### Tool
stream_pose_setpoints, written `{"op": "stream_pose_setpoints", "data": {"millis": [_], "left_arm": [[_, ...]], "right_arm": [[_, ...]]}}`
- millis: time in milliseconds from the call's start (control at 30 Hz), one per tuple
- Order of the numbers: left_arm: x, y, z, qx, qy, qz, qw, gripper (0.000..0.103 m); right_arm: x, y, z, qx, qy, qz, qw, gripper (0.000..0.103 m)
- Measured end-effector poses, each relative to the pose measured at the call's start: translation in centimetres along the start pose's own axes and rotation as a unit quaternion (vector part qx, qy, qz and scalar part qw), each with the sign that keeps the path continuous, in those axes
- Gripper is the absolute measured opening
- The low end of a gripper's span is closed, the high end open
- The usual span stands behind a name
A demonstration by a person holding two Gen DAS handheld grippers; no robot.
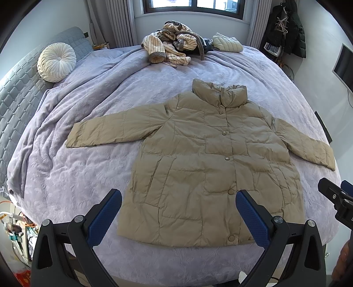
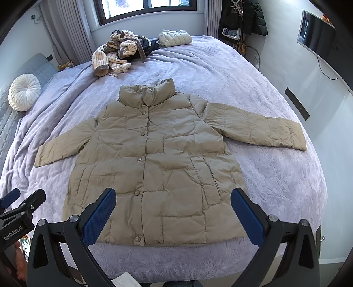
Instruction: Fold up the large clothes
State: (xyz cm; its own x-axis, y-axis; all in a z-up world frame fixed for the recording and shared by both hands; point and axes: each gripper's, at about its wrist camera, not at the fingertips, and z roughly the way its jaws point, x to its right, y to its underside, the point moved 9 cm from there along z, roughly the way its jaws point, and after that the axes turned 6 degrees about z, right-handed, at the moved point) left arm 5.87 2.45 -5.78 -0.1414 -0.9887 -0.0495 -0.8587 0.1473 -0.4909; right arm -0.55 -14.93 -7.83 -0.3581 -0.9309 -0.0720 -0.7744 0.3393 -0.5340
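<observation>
Beyond both wide-spread hand-held grippers (image 1: 178,198) lies the jacket (image 1: 211,159).

Left tool (image 1: 178,202) fingers partly cover jacket (image 1: 211,159) hem corners. Dark garment (image 2: 150,45) mostly buried under striped clothes pile (image 2: 117,53). Window (image 1: 194,5) cut by top edge. Wall screen (image 2: 317,35) content unreadable.

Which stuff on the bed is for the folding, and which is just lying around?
For the job:
- tan jacket, spread flat and buttoned
- left gripper, open
- right gripper, open

Just lying about:
- striped clothes pile
- folded pale jacket
- round white pillow
</observation>
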Motion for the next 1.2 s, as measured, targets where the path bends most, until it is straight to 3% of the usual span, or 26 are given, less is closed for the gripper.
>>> {"op": "stream_pose_setpoints", "data": {"millis": [1200], "left_arm": [[-0.57, -0.38, -0.41, 0.002, -0.002, -0.003, 1.0, 0.103]], "right_arm": [[-0.24, 0.01, 0.09, 0.001, 0.001, 0.001, 1.0, 0.103]]}}
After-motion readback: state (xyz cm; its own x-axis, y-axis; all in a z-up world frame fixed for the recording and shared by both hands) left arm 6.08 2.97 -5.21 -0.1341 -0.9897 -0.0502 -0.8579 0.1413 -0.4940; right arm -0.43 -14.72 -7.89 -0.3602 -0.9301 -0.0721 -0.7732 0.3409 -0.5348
